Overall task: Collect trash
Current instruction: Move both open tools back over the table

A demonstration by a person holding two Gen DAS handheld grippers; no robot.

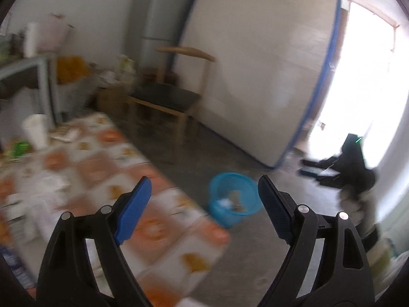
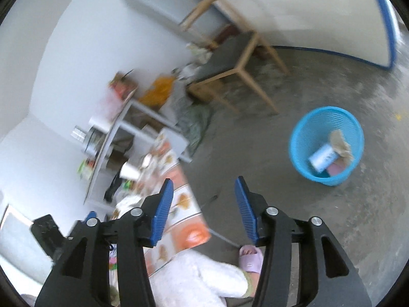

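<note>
Both tongs tilt downward. The left gripper (image 1: 204, 194) gapes wide and empty; the right gripper (image 2: 204, 199) stands partly open, holding nothing. The blue basket (image 2: 301, 138), right of frame on grey concrete floor (image 2: 255, 153), holds trash (image 2: 322, 158). A patterned table (image 1: 107, 168) sits lower left.

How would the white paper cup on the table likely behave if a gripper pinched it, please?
The white paper cup looks thin-walled, so it would probably crush under a firm pinch. It seems light and stands upright among clutter on the table, so a nudge may tip it.

Blue basket (image 2: 326, 145) and chair (image 2: 231, 58) on concrete floor (image 2: 294, 220)
</note>
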